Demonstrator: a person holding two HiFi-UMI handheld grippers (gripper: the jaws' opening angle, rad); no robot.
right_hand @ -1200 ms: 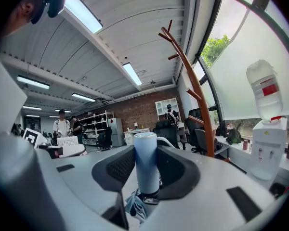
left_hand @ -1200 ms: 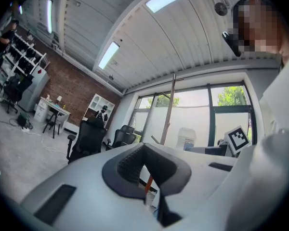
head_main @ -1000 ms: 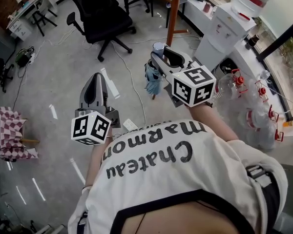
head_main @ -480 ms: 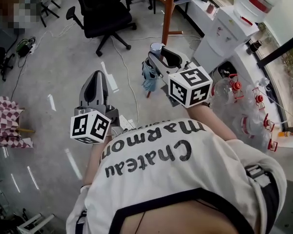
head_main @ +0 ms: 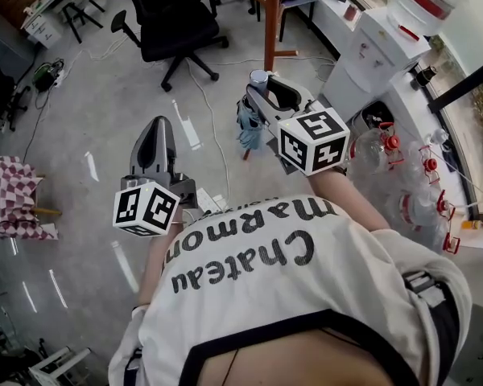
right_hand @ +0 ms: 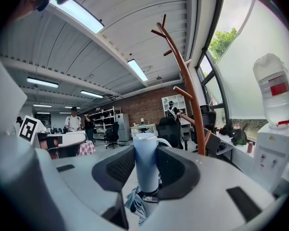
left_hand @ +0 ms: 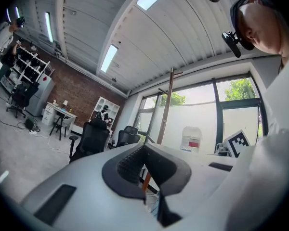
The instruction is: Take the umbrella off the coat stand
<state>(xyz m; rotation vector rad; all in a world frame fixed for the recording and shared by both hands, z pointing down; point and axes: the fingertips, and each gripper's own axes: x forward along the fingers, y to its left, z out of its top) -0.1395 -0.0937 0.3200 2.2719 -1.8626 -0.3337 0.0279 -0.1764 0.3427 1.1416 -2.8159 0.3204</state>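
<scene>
**1. Right gripper** (right_hand: 147, 153). My fingers (right_hand: 116, 171) are spread partway and pinch the pale blue handle (right_hand: 145, 163) of the umbrella (head_main: 249, 131), with one dark pad on each side. The handle is upright and its rounded top stands above the fingers. The folded blue canopy hangs bunched below them. In the head view this gripper is out ahead of my chest, its marker cube (head_main: 314, 141) nearest me.

**2. Left gripper** (left_hand: 144, 147). My fingers are drawn together at the tips with nothing between them. The gripper is held about level, to the left of the right one and nearer my body. Its marker cube (head_main: 145, 208) sits just above my shirt (head_main: 306, 296), which is white with dark lettering.

**3. Coat stand** (right_hand: 190, 100). It is a brown pole with pegs angled upward. In the right gripper view it stands behind the umbrella and to its right, apart from it. In the head view the pole rises just beyond the right fingers, and the umbrella hangs in front of it, near its foot and off the pegs.

**4. Surroundings**, all on a grey floor (head_main: 105, 111):
- A black office chair (head_main: 173, 18) stands beyond the left gripper.
- A white water dispenser (head_main: 370, 47) stands right of the stand, with a red-labelled bottle (head_main: 425, 2) on top.
- A cluster of clear jugs with red caps (head_main: 398, 175) sits by the window.
- A red-and-white checked cloth (head_main: 20, 203) lies at the far left edge.
</scene>
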